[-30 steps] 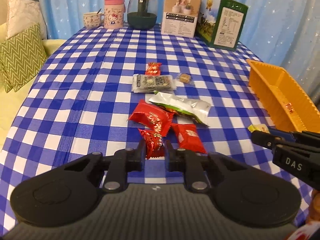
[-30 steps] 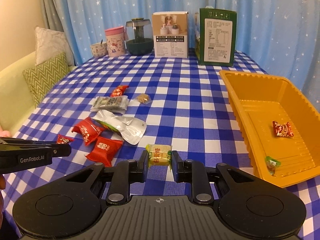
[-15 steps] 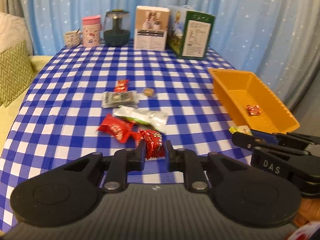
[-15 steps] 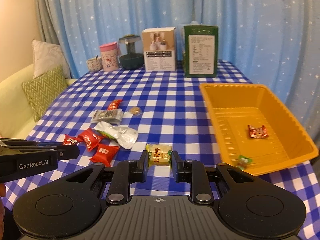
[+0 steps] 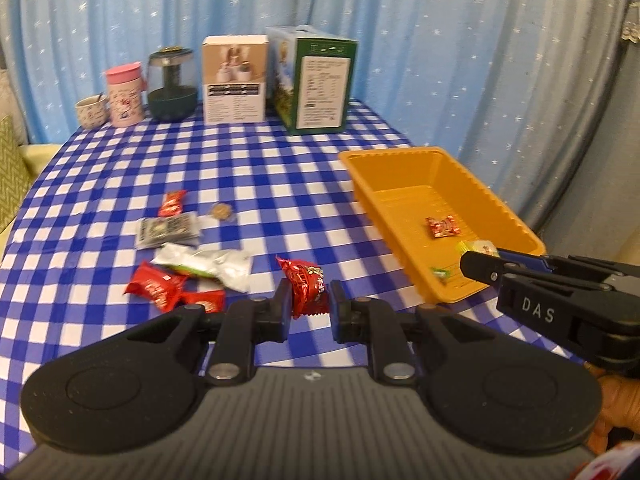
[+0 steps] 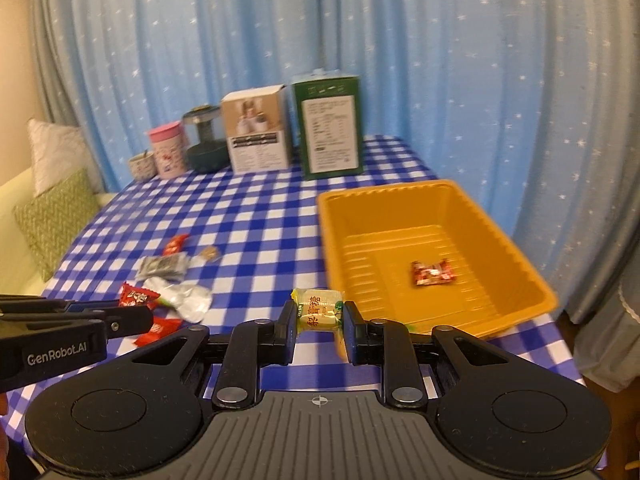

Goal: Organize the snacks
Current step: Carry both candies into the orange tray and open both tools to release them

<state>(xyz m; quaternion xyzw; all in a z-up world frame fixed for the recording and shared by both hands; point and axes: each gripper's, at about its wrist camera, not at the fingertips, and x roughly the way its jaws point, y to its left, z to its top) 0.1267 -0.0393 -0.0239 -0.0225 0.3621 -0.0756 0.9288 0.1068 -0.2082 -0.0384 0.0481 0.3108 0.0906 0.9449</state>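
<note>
While carried, snacks (image 5: 192,264) beside tray (image 5: 516,228)

tablecloth (image 5: 260,168): checked cloth, matt | tray (image 5: 516,216): glossy ribbed plastic | red candy (image 5: 306,284): shiny wrapper, probably foil

A home living or dining room. A table covered by a blue-and-white checked tablecloth (image 5: 280,168) stands in front of pale blue curtains (image 5: 440,40) dotted with small white stars. At the left edge is a cream sofa (image 6: 16,216) with a green zigzag-patterned cushion (image 6: 52,220) and a white cushion (image 6: 52,152). At the far end of the table stand household items: a small patterned mug (image 5: 91,111), a pink cartoon tumbler (image 5: 125,94), a dark green glass jar (image 5: 172,80) and two printed product boxes (image 5: 234,80). The lighting is warm and domestic.
</note>
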